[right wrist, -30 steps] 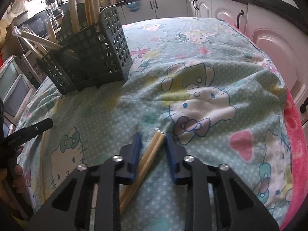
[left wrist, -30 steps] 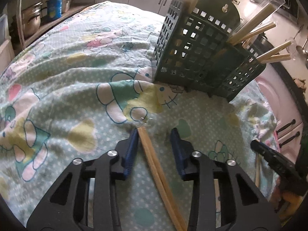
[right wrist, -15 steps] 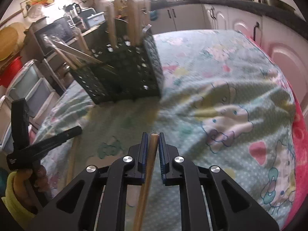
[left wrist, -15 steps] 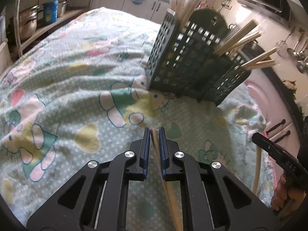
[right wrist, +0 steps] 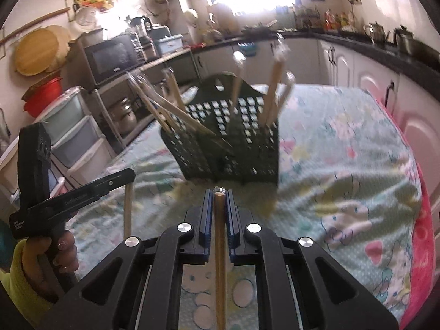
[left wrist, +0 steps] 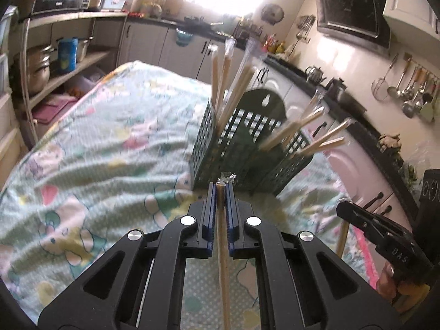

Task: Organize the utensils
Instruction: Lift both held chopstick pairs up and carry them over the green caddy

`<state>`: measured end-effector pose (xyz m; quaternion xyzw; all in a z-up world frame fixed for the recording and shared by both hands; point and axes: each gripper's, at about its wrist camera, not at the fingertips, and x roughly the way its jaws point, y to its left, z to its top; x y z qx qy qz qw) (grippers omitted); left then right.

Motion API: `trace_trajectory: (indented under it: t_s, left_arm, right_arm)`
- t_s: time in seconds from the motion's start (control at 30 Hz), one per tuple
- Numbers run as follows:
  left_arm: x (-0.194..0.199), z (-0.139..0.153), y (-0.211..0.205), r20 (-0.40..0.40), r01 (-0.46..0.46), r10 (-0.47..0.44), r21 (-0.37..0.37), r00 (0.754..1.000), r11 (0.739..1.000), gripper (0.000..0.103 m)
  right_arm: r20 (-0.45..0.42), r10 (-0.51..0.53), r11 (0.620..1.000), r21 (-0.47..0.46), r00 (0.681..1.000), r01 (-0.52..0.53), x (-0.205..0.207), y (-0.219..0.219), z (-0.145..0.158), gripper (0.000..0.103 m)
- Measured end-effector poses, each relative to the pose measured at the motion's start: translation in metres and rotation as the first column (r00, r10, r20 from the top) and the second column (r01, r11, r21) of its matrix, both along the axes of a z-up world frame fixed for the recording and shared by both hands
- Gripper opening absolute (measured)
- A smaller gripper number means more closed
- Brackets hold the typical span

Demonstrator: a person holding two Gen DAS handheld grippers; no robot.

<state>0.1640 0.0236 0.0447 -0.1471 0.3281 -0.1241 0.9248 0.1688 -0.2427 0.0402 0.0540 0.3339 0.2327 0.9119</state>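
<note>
1. The left gripper [left wrist: 220, 192] has its jaws pinched tight on a pair of wrapped chopsticks [left wrist: 223, 261]. The sticks run back along the jaws' own line, and the crinkled tip of the wrapper just peeks out in front.
2. The right gripper [right wrist: 220, 198] is clamped the same way on its own chopsticks [right wrist: 220, 261], long axis straight down the middle.
3. The green utensil basket [left wrist: 242, 151] stands on the cartoon-print cloth [left wrist: 110, 151] over the table, dead ahead of both pairs of jaws and a little beyond them. Neither hand looks clearly nearer.
4. Either pair will probably need tipping upright before it can drop in.
5. The basket already holds several wrapped chopsticks [left wrist: 228, 88]. Some stand near upright at one end, others lean outward at the other. I cannot tell how the compartments divide.
</note>
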Motion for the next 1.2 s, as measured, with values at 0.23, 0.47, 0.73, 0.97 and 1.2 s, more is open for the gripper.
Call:
trace_trajectory:
  t_s: [0.23, 0.47, 0.73, 0.97, 1.2]
  left_arm:
    - [0.0, 0.022, -0.002, 0.05, 0.002, -0.002, 0.012, 0.999, 1.0, 0.002]
    - [0.002, 0.046, -0.006, 0.104, 0.013, -0.016, 0.033, 0.994, 0.999, 0.002]
    - [0.005, 0.081, -0.011, 0.18, 0.023, -0.031, 0.049, 0.983, 0.999, 0.002]
    - [0.011, 0.119, -0.018, 0.252, 0.045, -0.058, 0.054, 0.966, 0.998, 0.002]
    - [0.021, 0.158, -0.031, 0.335, 0.048, -0.072, 0.081, 0.94, 0.996, 0.002]
  right_arm:
    - [0.062, 0.027, 1.0, 0.007, 0.998, -0.027, -0.006, 0.011, 0.023, 0.009]
    - [0.098, 0.044, 0.999, 0.021, 0.994, -0.046, -0.007, 0.019, 0.037, 0.009]
    - [0.164, 0.055, 0.997, 0.038, 0.985, -0.062, -0.006, 0.022, 0.062, 0.008]
    - [0.227, 0.044, 0.997, 0.055, 0.973, -0.058, -0.001, 0.019, 0.088, 0.008]
    - [0.3, 0.029, 0.997, 0.06, 0.954, -0.049, 0.005, 0.014, 0.119, 0.008]
